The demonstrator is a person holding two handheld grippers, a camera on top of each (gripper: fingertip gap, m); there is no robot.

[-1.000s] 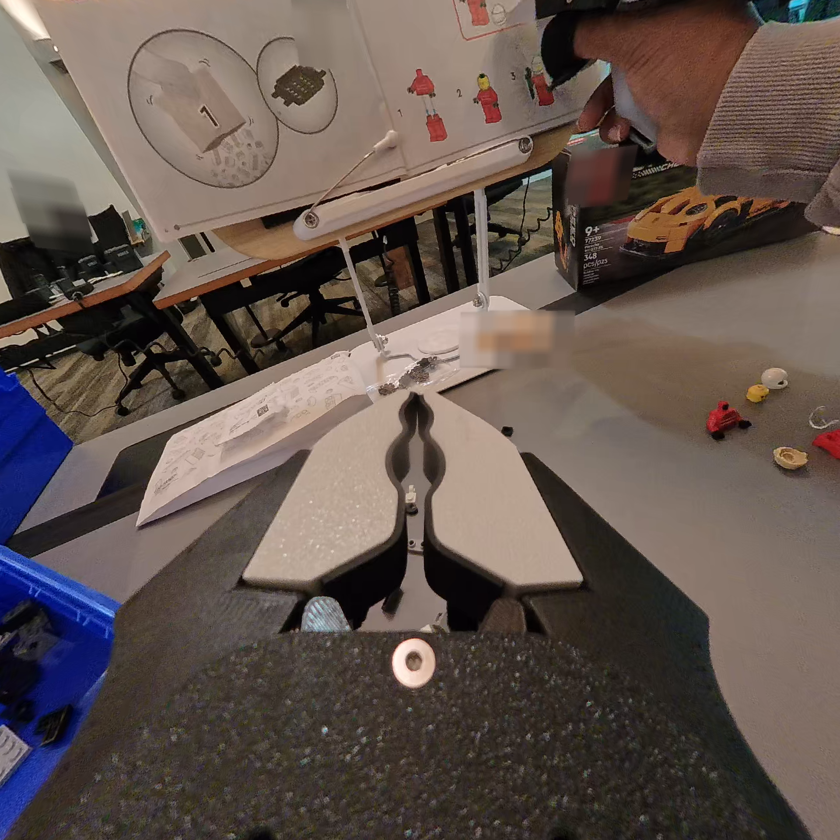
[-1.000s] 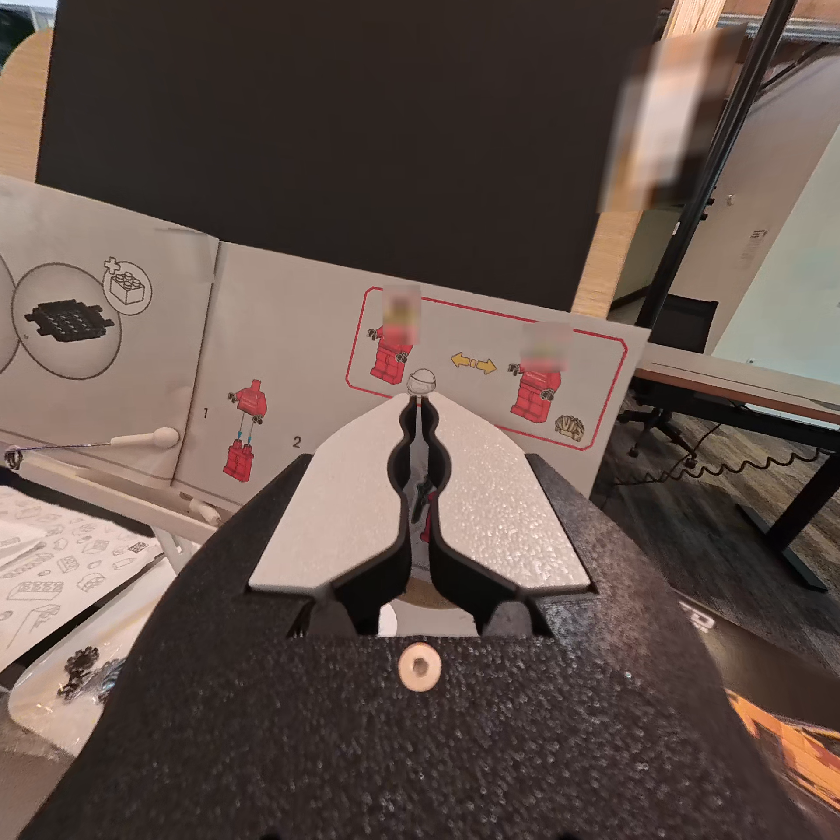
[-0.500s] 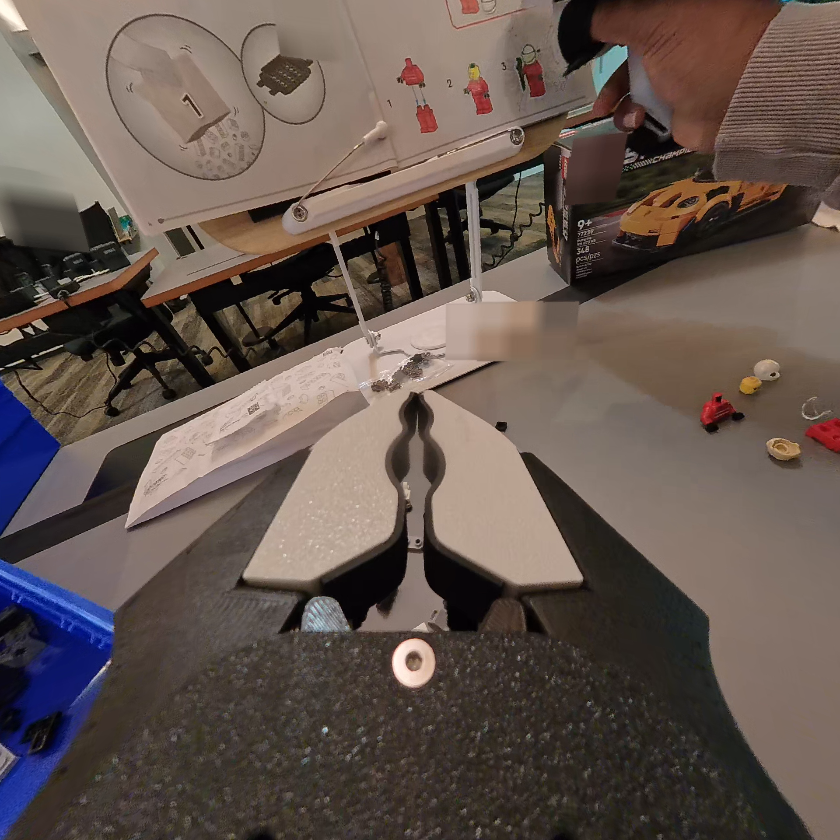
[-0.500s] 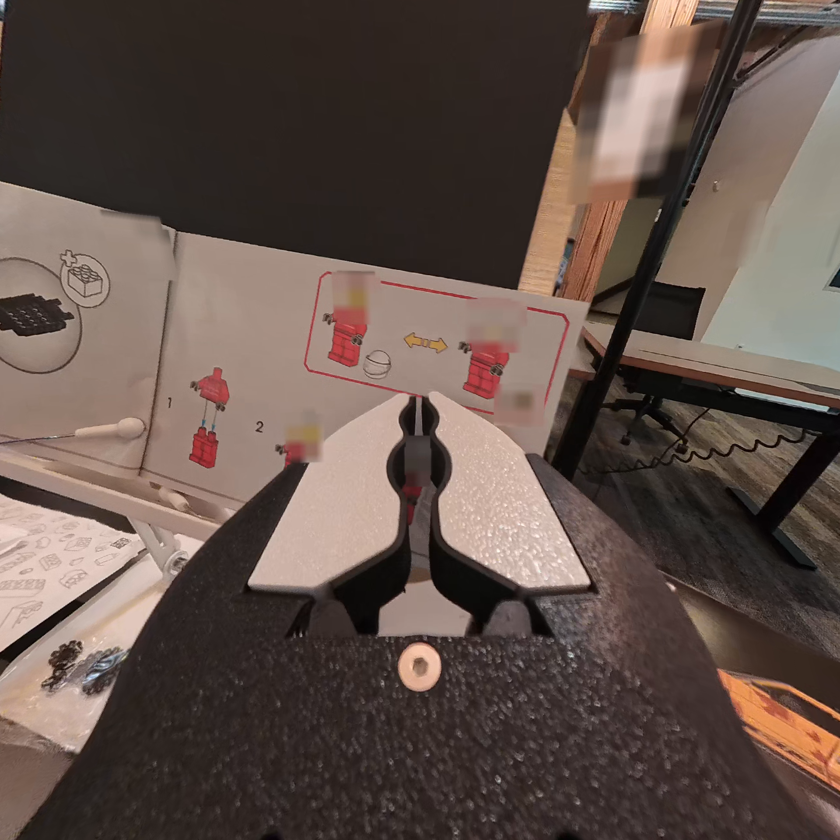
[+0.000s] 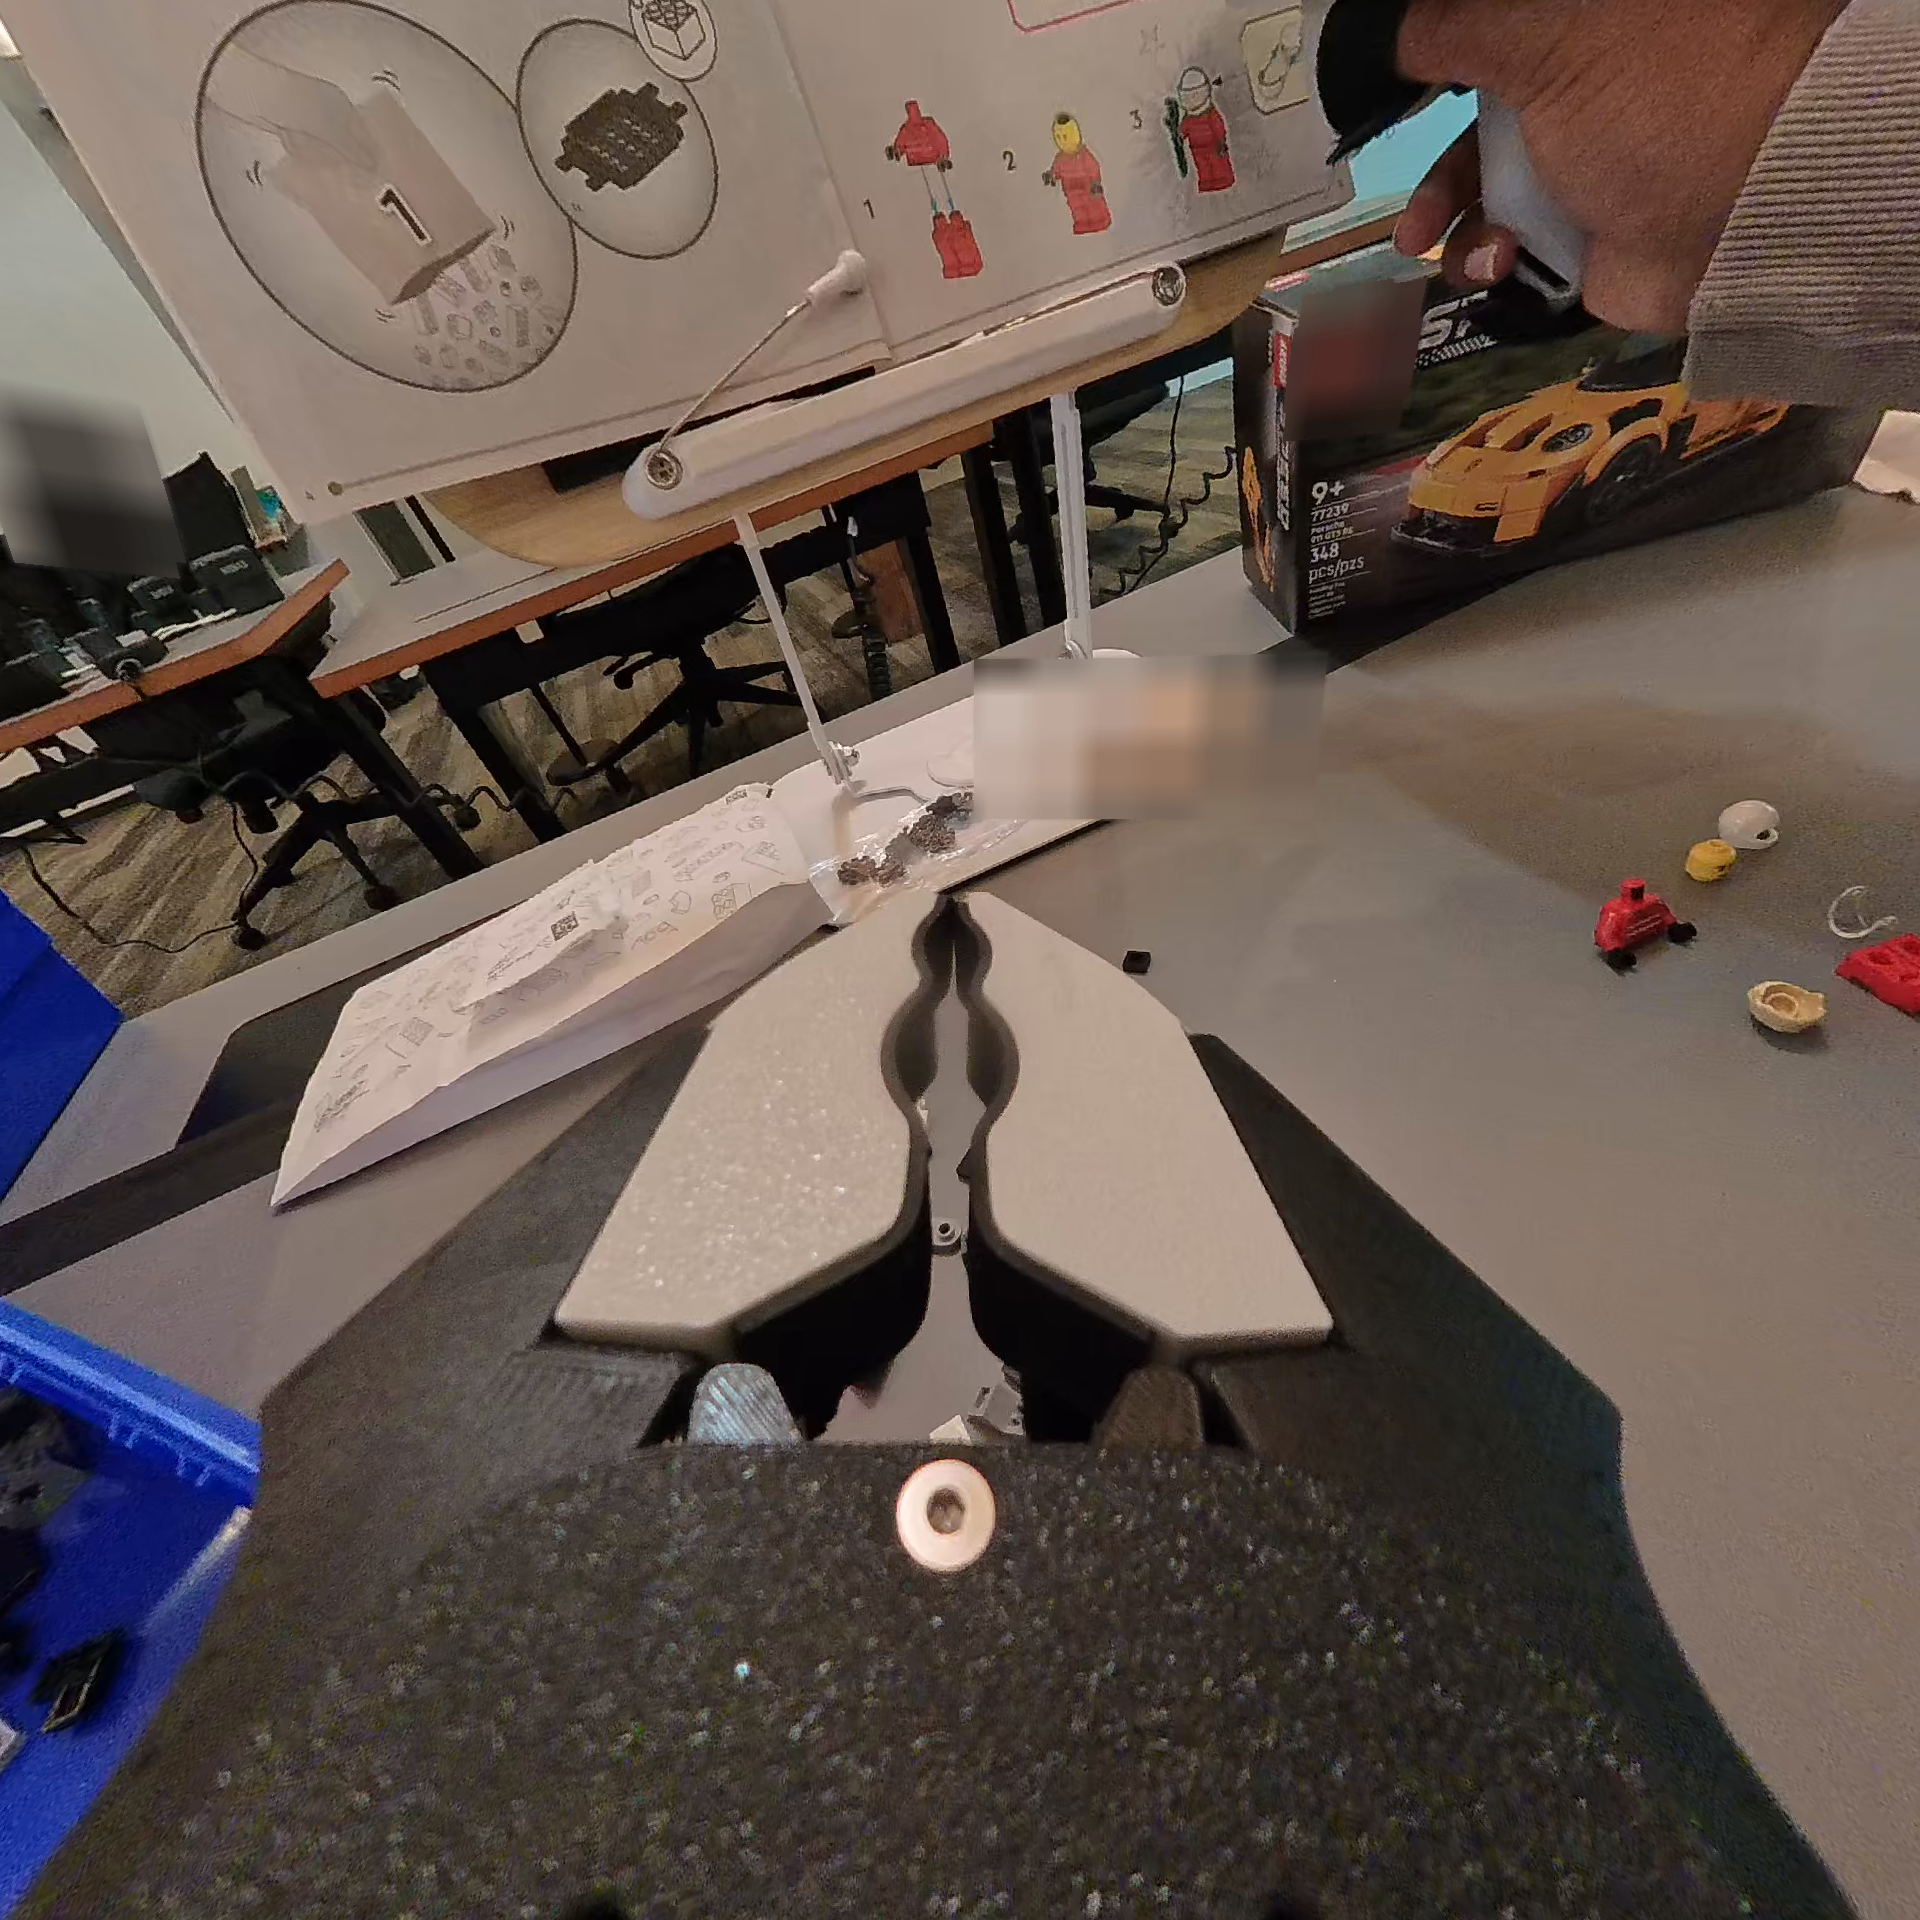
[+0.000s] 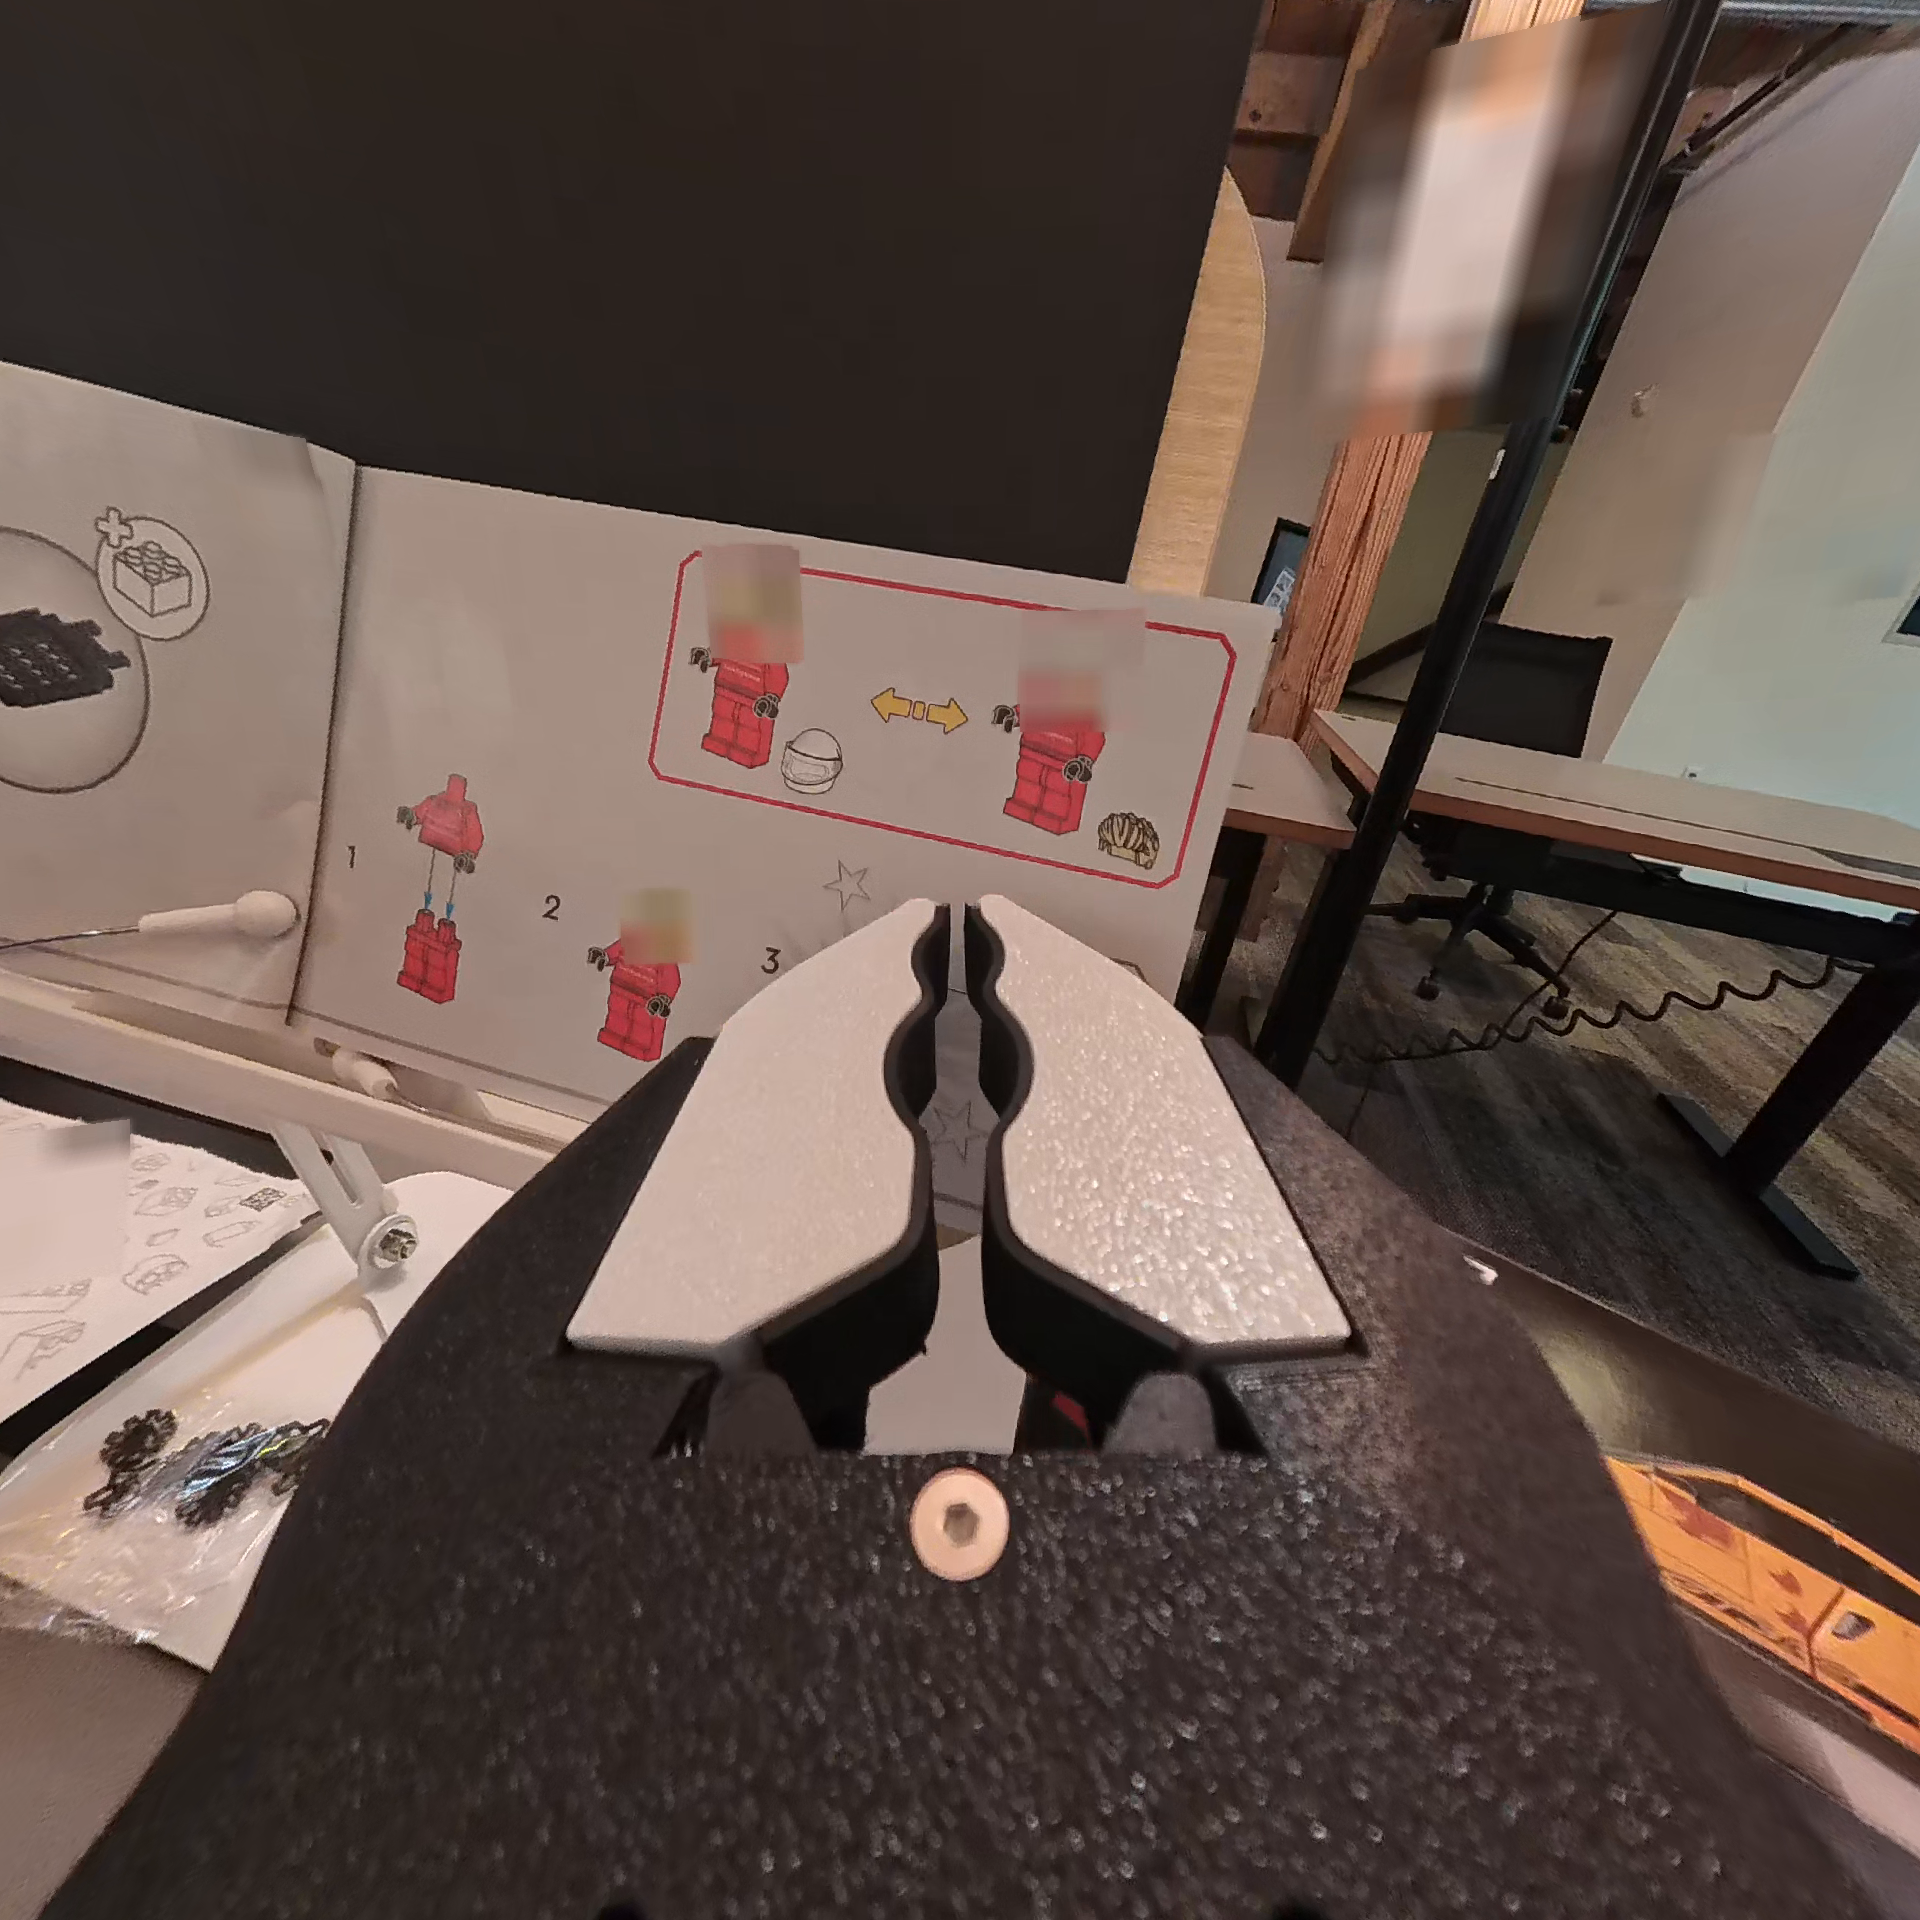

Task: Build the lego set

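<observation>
On the grey table (image 5: pixel 1455 1195) — small minifigure parts (image 5: pixel 1642 920); office desks (image 6: pixel 1621 821) beyond.

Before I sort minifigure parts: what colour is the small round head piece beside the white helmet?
Yellow: the small round head piece, clearest in the left wrist view.

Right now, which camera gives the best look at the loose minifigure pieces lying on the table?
The left wrist view. It shows the red torso, yellow head, white helmet and tan hair piece spread on the grey table. The right wrist view shows none of them; it faces the instruction booklet.
</observation>
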